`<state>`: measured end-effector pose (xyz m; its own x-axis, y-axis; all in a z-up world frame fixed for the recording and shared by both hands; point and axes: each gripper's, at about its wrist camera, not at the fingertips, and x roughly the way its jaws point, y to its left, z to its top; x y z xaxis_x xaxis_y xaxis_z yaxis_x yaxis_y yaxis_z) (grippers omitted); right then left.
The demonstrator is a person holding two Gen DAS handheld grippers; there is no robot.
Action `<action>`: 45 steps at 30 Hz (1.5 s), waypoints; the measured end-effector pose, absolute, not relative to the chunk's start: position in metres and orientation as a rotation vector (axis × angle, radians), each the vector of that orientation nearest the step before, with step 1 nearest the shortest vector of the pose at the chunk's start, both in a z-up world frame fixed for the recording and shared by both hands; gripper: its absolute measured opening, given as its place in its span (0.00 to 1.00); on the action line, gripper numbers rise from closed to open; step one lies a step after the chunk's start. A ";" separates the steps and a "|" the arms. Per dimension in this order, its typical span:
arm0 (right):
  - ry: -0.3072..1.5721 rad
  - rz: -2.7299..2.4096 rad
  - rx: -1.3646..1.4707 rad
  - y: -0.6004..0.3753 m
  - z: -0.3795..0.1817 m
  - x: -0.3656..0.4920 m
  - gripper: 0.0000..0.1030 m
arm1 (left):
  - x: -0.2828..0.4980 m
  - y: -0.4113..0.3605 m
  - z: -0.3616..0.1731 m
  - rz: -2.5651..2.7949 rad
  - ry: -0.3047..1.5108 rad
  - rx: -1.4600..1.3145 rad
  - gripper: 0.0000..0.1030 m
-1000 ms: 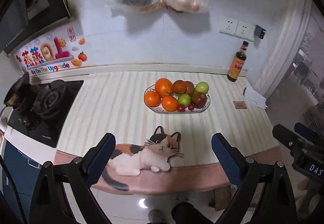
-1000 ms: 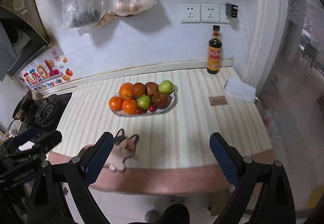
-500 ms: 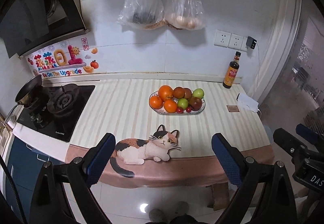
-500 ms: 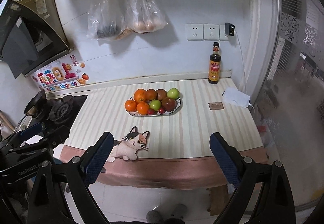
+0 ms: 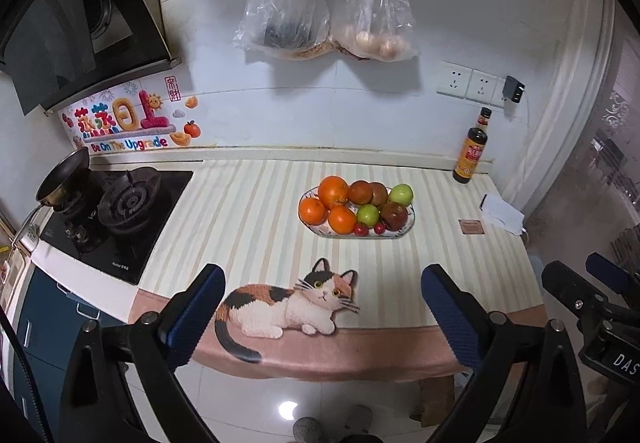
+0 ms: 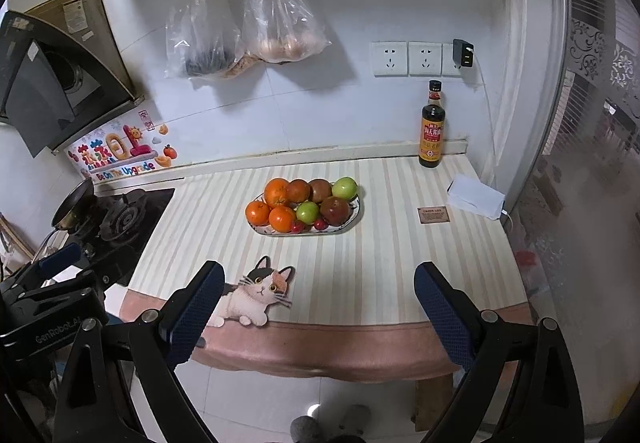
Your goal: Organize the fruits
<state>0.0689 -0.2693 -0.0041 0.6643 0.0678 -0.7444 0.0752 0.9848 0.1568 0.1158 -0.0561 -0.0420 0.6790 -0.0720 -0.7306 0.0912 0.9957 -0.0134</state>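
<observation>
Clearly nothing grasped yet: left gripper [image 5: 320,307] spread wide and empty, right gripper [image 6: 318,303] equally wide and empty, both hanging off the near edge of the tabletop [image 5: 248,219], well apart from the fruit.

Piled on an oval plate [image 6: 356,217] near mid-tabletop, at 12 o'clock from both grippers: three oranges [image 6: 258,213] on the plate's 9 o'clock side, two green apples [image 6: 345,187], a dark red apple [image 6: 335,210], two brownish fruits [image 6: 298,190] at the back, small red cherry-like fruits [image 6: 297,227] at the front rim. No second dish or basket visible, so destination unclear; probably sorting by kind on the plate or onto the bare striped cloth.

Cat figure [image 5: 296,303] lying at the near edge, directly between the left gripper and the plate; soy sauce bottle [image 6: 432,131] upright at 1 o'clock by the wall; stove [image 5: 116,211] at 9 o'clock.

For the step in hand, best to:
- advance over the cat figure, not through it;
- choose an outer fruit first, such as the front orange or the rear green apple, since middle ones likely support neighbours;
- straddle the fruit at its widest girth and close gently, as round, smooth skins probably slip;
- watch the small red fruits, likely to roll off once disturbed.
</observation>
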 end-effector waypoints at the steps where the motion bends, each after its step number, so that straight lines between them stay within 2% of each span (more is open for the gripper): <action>1: 0.847 -0.004 0.179 -0.270 -0.006 0.075 0.95 | 0.122 -0.057 -0.044 -0.089 0.825 0.026 0.98; 21: 0.955 -0.010 0.165 -0.279 -0.057 0.184 0.95 | 0.200 -0.069 -0.079 -0.034 0.924 0.063 0.98; 45: 0.981 -0.008 0.157 -0.279 -0.063 0.189 0.95 | 0.208 -0.070 -0.081 -0.037 0.937 0.049 0.98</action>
<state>0.1891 -0.2788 -0.0631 0.5575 0.0642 -0.8277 0.0773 0.9887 0.1287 0.2076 -0.0703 -0.0812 0.5916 -0.0104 -0.8062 0.0533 0.9982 0.0263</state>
